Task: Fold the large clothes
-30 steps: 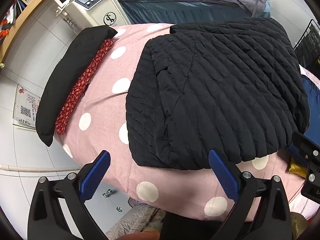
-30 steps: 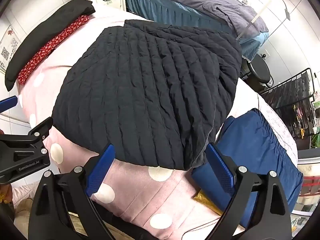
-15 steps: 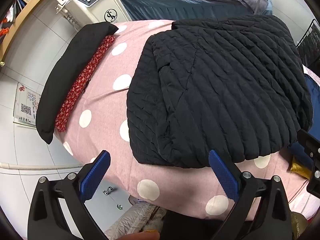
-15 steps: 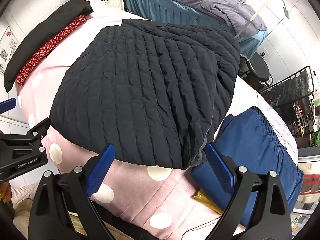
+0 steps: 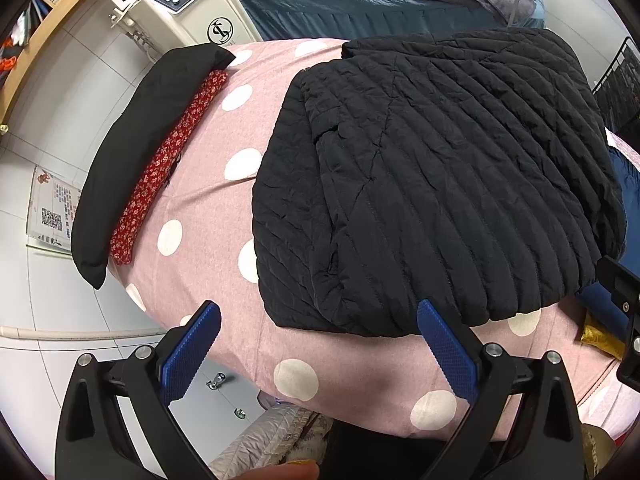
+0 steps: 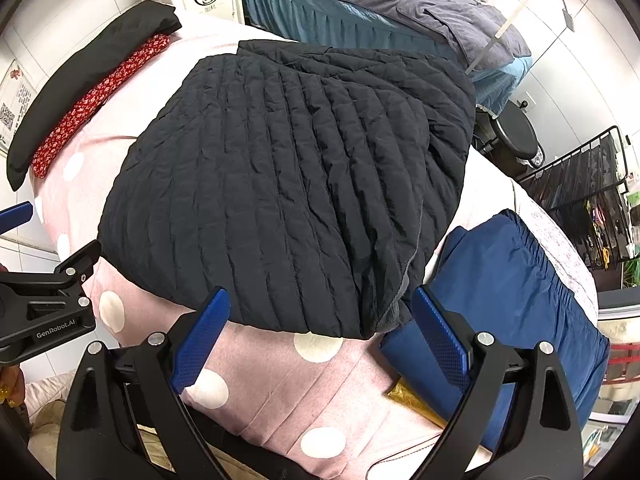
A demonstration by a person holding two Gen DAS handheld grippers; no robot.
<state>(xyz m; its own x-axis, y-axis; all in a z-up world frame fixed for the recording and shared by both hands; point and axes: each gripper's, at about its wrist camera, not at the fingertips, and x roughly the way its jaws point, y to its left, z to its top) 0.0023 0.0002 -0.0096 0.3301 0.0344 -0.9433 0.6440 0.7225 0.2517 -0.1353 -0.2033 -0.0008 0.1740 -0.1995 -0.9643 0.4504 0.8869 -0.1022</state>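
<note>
A black quilted jacket (image 5: 432,184) lies folded into a rough square on the pink polka-dot cover (image 5: 208,200); the same jacket (image 6: 288,184) fills the middle of the right wrist view. My left gripper (image 5: 318,344) hovers open just short of the jacket's near-left corner, nothing between its blue pads. Open too, my right gripper (image 6: 320,338) hangs over the jacket's near-right corner, where a grey lining edge shows. Neither gripper touches the fabric. The left gripper's black body (image 6: 44,308) shows at the left edge of the right wrist view.
A folded black garment (image 5: 140,148) with a red floral cloth (image 5: 168,160) lies along the cover's far left edge. A blue garment (image 6: 516,296) and a gold packet (image 6: 416,404) lie to the right. Behind stand a white machine (image 5: 192,12), a grey-blue bed (image 6: 380,4) and a black rack (image 6: 580,176).
Both grippers have drawn back slightly toward me, so the jacket sits a little farther from the fingers. The jacket itself has not moved.
</note>
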